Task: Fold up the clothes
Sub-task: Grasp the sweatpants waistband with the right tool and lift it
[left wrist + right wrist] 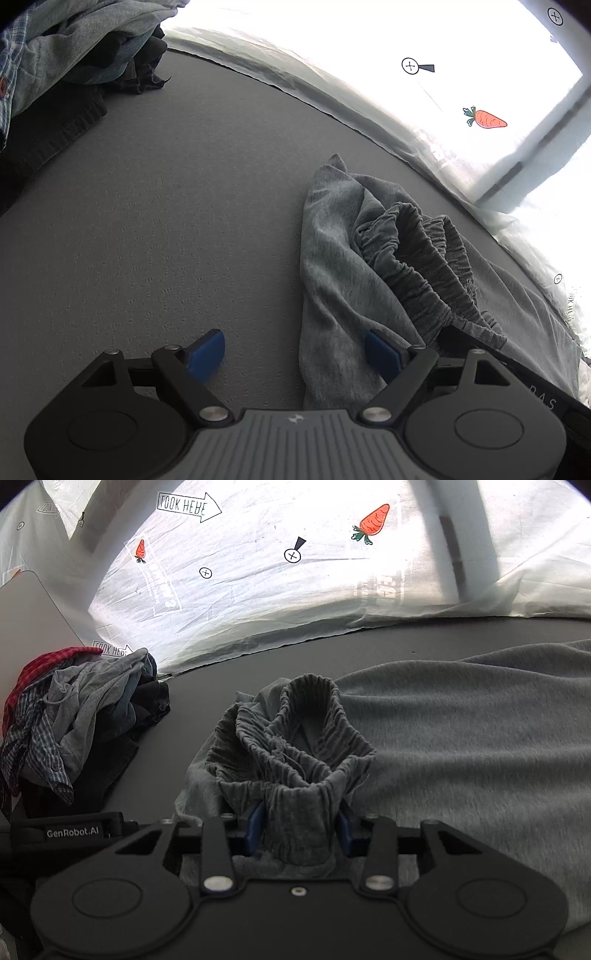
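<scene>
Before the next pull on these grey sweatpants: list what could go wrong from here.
1. The right gripper pinches only the bunched elastic waistband; a pull may stretch it unevenly or let it slip.
2. The left gripper is open, one pad against the grey sweatpants, so closing may grab several layers.
3. The laundry pile lies close and could snag.

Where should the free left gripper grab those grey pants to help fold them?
Probably the bunched elastic waistband, approached from its left, opposite the right gripper already clamped there. The band stands up in thick ridges above the grey mat, while the left gripper is open beside it.
</scene>
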`<state>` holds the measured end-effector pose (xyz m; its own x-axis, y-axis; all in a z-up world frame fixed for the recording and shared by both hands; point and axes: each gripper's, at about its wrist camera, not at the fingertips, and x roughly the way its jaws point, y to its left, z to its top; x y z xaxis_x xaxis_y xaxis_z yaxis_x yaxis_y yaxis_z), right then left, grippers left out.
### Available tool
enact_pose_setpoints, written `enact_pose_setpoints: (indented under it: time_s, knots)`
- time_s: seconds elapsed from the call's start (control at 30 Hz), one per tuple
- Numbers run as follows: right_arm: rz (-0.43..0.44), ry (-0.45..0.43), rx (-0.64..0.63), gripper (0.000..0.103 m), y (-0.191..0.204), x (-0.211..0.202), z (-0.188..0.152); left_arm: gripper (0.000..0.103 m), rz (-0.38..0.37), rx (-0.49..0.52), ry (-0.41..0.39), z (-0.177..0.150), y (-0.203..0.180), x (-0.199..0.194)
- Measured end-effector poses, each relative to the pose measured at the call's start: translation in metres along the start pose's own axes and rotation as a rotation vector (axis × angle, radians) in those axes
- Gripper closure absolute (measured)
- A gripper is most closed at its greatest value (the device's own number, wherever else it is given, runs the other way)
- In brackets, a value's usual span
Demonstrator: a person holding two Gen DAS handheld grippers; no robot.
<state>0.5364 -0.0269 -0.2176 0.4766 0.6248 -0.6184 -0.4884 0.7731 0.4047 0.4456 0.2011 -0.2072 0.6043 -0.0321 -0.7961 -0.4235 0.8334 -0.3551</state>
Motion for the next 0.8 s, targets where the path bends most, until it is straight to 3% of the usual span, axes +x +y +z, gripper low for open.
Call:
enact_pose_setpoints:
  time_s: [0.2,0.37,0.43,0.53,0.57,0.67,0.8]
  knots:
    - [-0.041,-0.110,-0.042,0.085,-0.010,-0.029,0.020,0.019,0.023,0.036,-0.031,0.007,-0.008,-0.003]
    - [-0.119,-0.256,0.017,0.085,-0.041,-0.076,0.041,0.019,0.016,0.142,-0.032,0.003,-0.034,0.002]
    - [-0.161,-0.246,0.076,0.084,-0.062,-0.083,0.040,0.019,0.012,0.192,-0.017,-0.004,-0.044,0.008]
    - [-0.263,-0.101,0.190,0.077,-0.097,-0.073,0.027,0.019,0.008,0.244,0.021,-0.008,-0.056,0.017]
    - [-0.302,-0.053,0.217,0.069,-0.106,-0.069,0.021,0.019,0.013,0.255,0.033,-0.009,-0.058,0.020]
    - [-0.364,-0.103,0.249,0.049,-0.107,-0.078,0.011,0.019,0.027,0.297,0.027,-0.010,-0.059,0.021]
    - [-0.391,-0.193,0.137,0.049,-0.085,-0.084,0.017,0.017,0.024,0.292,0.029,-0.006,-0.055,0.021]
